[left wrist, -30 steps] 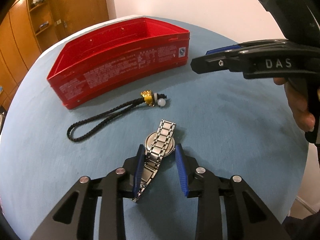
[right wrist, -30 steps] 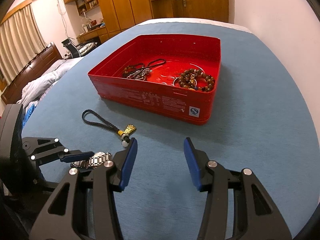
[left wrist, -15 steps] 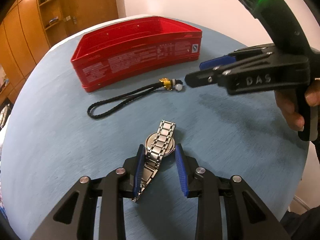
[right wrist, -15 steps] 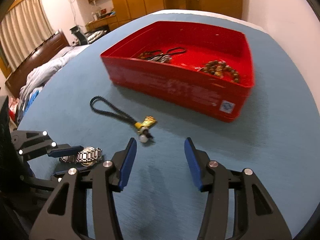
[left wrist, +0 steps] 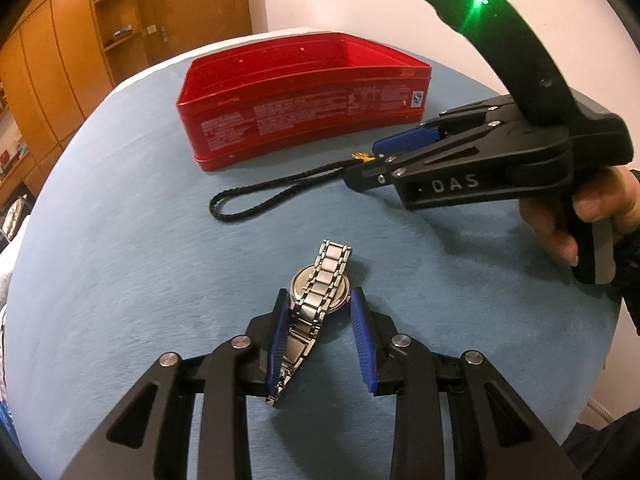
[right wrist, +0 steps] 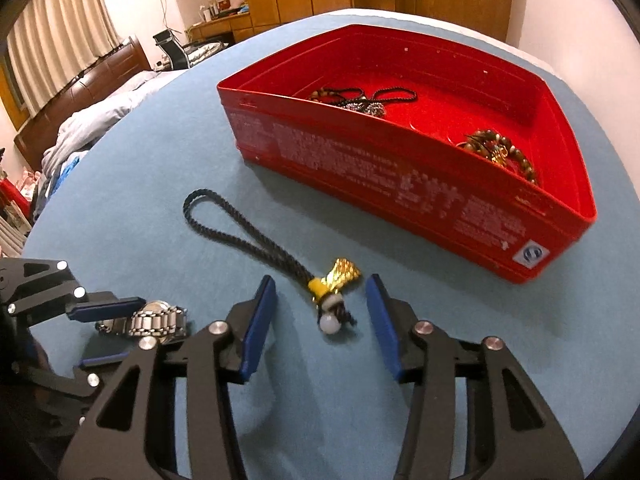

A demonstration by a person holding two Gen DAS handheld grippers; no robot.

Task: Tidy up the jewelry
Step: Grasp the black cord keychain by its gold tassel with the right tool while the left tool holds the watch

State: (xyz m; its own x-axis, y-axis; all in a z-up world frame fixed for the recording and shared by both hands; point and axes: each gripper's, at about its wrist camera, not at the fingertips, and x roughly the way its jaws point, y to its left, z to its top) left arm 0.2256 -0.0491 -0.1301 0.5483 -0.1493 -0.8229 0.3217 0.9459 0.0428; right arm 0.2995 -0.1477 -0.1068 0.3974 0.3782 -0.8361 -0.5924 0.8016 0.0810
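A silver metal watch (left wrist: 318,300) lies on the blue table between the open fingers of my left gripper (left wrist: 317,304); it also shows in the right wrist view (right wrist: 154,320). A black braided cord (right wrist: 244,236) with a gold charm (right wrist: 338,276) and a white bead lies in front of the red box (right wrist: 400,184). My right gripper (right wrist: 322,292) is open, its blue pads either side of the charm end. In the left wrist view the right gripper (left wrist: 360,164) covers the charm; the cord (left wrist: 272,196) trails left.
The red box (left wrist: 304,120) holds beaded bracelets (right wrist: 500,152) and dark cords (right wrist: 360,98). The round blue table (right wrist: 520,360) drops off at its edges. A bed and wooden cabinets stand beyond it.
My right gripper has moved forward and down to the cord's charm end, which now sits between its pads. The left gripper stays around the watch, unchanged.
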